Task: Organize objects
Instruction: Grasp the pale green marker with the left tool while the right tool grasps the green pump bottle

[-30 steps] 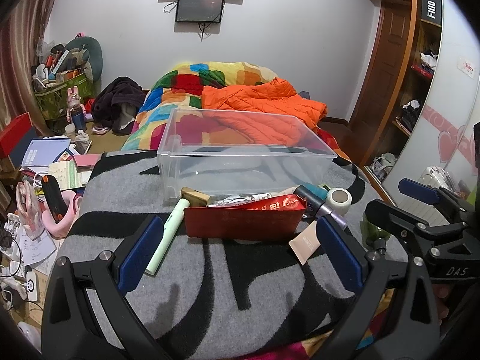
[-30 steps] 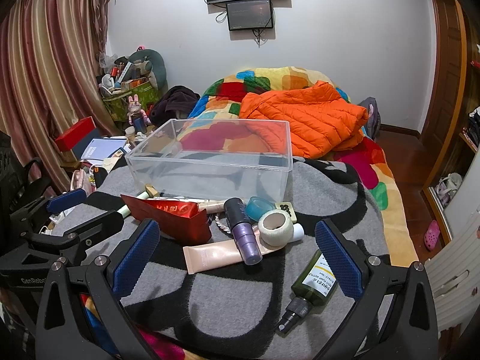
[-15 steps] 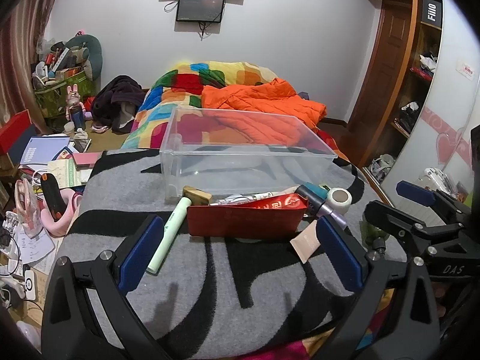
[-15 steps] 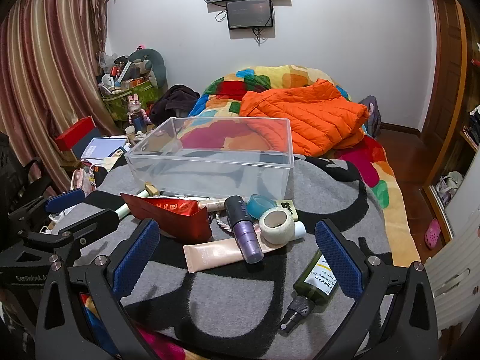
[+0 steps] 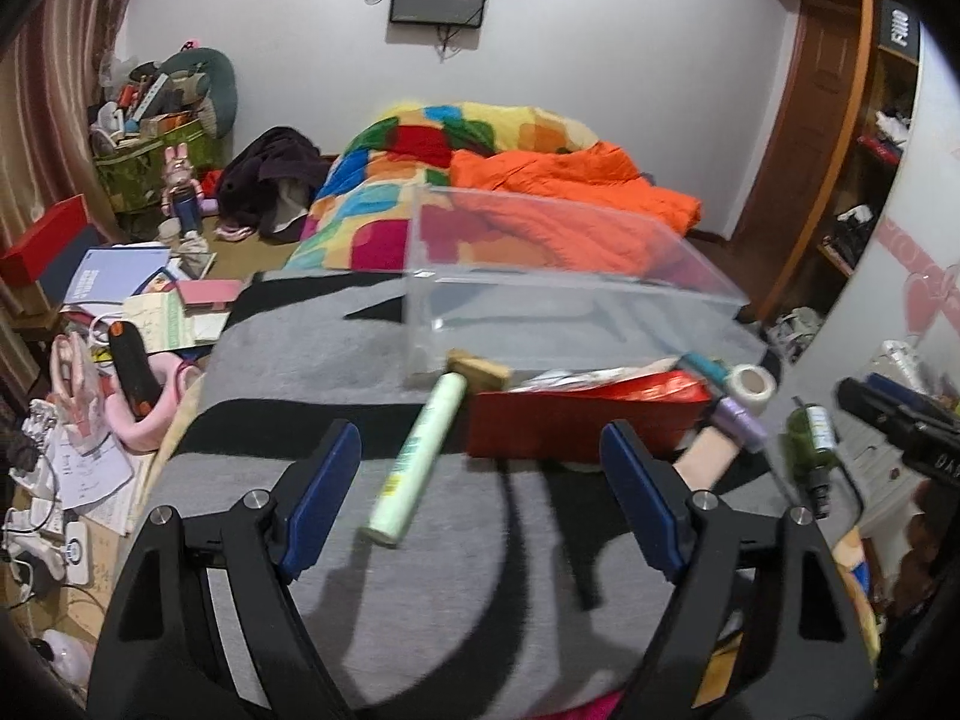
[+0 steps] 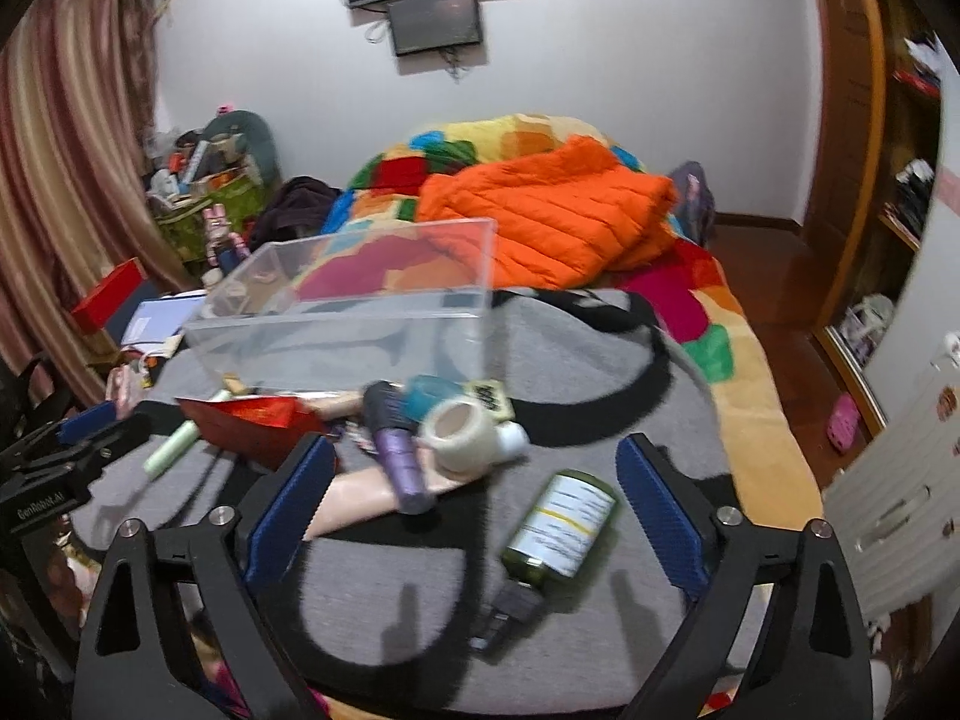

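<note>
A clear plastic bin stands empty on the grey and black blanket. In front of it lie a pale green tube, a red packet, a purple bottle, a tape roll, a beige tube and a dark green bottle. My left gripper hovers over the green tube, its jaws closing, pads clear of it. My right gripper hangs over the purple and green bottles, jaws closing, touching nothing.
An orange jacket and a patchwork quilt cover the bed behind the bin. Papers, boxes and cables litter the floor on the left. A wooden shelf unit stands on the right.
Both grippers have moved forward and lower toward the items, so these look larger. Both pairs of jaws have narrowed a little. Nothing on the blanket has shifted.
</note>
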`<state>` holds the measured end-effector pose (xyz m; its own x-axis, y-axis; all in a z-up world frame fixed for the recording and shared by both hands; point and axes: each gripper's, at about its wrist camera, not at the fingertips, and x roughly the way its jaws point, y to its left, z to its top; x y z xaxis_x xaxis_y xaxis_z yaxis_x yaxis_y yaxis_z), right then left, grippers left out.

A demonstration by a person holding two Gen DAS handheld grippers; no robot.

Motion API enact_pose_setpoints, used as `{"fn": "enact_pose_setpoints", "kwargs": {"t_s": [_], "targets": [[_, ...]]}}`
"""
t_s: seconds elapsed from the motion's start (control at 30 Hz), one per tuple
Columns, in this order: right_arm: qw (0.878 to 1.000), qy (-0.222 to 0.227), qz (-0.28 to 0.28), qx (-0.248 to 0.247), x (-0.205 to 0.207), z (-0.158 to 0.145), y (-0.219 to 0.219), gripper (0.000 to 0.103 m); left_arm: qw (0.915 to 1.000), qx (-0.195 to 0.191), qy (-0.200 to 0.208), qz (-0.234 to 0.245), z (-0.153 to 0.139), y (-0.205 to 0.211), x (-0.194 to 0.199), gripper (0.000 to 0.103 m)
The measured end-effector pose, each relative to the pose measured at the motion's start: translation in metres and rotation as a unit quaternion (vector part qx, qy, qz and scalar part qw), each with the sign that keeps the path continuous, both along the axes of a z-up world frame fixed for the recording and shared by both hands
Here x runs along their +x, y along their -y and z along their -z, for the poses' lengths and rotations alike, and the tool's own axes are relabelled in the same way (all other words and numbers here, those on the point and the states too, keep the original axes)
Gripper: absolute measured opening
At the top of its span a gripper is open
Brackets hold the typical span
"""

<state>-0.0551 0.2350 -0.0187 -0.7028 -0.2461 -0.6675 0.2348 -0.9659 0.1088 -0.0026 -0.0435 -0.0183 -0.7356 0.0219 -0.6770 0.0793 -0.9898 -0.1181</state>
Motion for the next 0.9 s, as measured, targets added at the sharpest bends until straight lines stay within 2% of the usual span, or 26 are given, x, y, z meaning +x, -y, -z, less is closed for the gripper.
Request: {"fn": "enact_pose_setpoints", "kwargs": {"t_s": [0.2, 0.4, 0.53, 0.6, 0.7, 0.77, 0.9], "targets": [[0.999, 0.040, 0.036, 0.002, -0.005, 0.021, -0.025, 0.081, 0.9988, -0.030, 0.036, -0.014, 0.023, 0.019, -0.017, 0.073], [0.996, 0.080, 0.038, 0.001, -0.016, 0.043, -0.024, 0.067, 0.9962, -0.028, 0.082, -0.011, 0.052, 0.030, -0.035, 0.059], [0.995, 0.091, 0.032, 0.000, -0.020, 0.050, -0.016, 0.052, 0.9960, -0.045, 0.077, 0.002, 0.055, 0.026, -0.043, 0.058], [0.995, 0.092, 0.037, -0.005, -0.021, 0.053, -0.016, 0.047, 0.9961, -0.046, 0.075, 0.009, 0.057, 0.025, -0.048, 0.054], [0.994, 0.099, 0.036, -0.013, -0.023, 0.057, -0.017, 0.038, 0.9959, -0.045, 0.075, 0.023, 0.057, 0.023, -0.052, 0.040], [0.995, 0.097, 0.037, -0.013, -0.022, 0.057, -0.016, 0.038, 0.9957, -0.046, 0.074, 0.030, 0.057, 0.022, -0.050, 0.029], [0.996, 0.082, 0.042, -0.016, -0.018, 0.050, -0.018, 0.038, 0.9962, -0.028, 0.074, 0.036, 0.052, 0.022, -0.042, 0.016]]}}
